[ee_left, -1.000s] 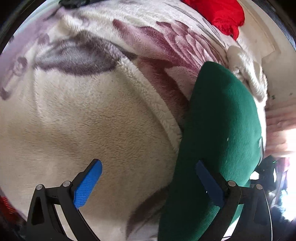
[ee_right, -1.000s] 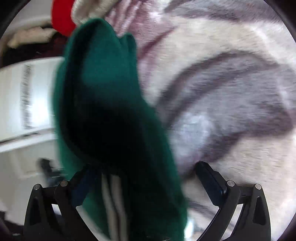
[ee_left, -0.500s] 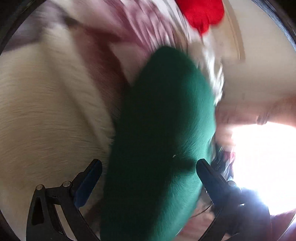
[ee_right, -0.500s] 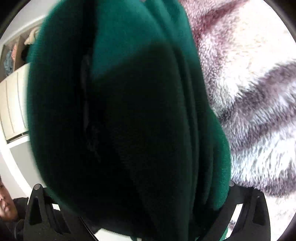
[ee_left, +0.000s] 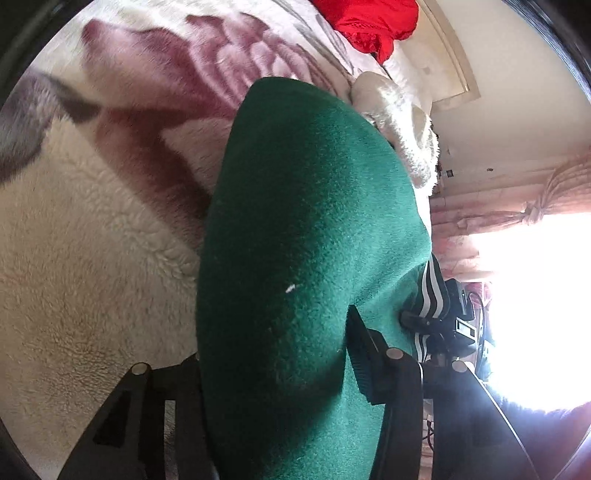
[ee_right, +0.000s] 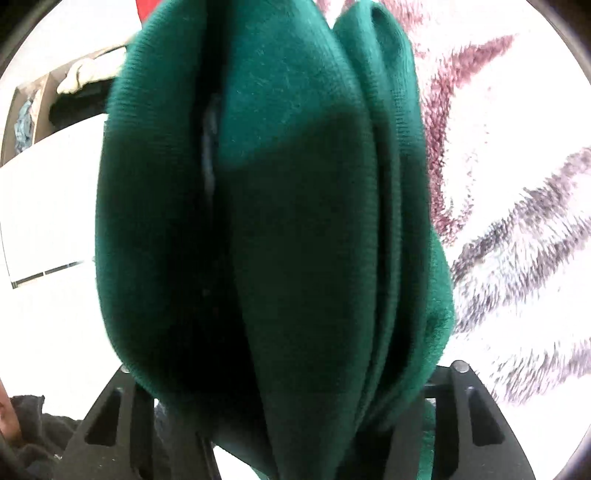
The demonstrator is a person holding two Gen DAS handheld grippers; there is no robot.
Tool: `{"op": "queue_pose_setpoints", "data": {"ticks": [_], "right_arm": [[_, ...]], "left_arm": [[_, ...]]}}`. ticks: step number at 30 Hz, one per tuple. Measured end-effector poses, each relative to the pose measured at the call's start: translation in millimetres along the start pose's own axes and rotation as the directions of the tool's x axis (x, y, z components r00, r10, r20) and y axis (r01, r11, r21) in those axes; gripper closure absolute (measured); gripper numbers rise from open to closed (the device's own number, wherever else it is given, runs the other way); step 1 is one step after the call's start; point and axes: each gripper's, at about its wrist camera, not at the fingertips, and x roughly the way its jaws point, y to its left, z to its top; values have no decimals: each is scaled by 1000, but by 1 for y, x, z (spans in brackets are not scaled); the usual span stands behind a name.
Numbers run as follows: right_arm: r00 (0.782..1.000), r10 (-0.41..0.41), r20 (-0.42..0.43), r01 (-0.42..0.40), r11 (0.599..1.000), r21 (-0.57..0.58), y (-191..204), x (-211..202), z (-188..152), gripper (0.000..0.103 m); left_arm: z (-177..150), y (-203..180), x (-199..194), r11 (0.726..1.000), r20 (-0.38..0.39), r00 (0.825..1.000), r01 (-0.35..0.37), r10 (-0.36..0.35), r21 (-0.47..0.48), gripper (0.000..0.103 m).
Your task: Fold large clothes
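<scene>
Closing on a thick fold of the green garment [ee_left: 303, 229], the left tongs [ee_left: 273, 354] had cloth bunched between their jaws, the right-hand pad pressing into it. The right tongs [ee_right: 295, 398] were closing too, green folds [ee_right: 280, 206] filling the gap (pads hidden, so contact could not be told). The garment hung over a floral blanket [ee_left: 92, 240], a red cloth [ee_left: 373, 22] beyond.

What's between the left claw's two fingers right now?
A thick fold of the green garment fills the gap of the left claw, whose jaws are closing on it, in the left wrist view.
</scene>
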Motion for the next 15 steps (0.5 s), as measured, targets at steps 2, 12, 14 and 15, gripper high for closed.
{"op": "queue_pose_setpoints", "data": {"ticks": [2, 12, 14, 15], "right_arm": [[999, 8, 34, -8, 1000, 7, 7, -5, -5, 54], [986, 78, 149, -71, 996, -50, 63, -66, -25, 58], [977, 96, 189, -82, 994, -77, 79, -101, -15, 58], [972, 108, 209, -91, 992, -90, 87, -114, -9, 58]], "left_arm": [[7, -11, 1, 1000, -9, 1000, -16, 16, 15, 58], [77, -88, -3, 993, 18, 1000, 22, -24, 119, 58], [102, -114, 0, 986, 28, 998, 48, -53, 158, 58], [114, -124, 3, 984, 27, 997, 64, -69, 168, 59]]}}
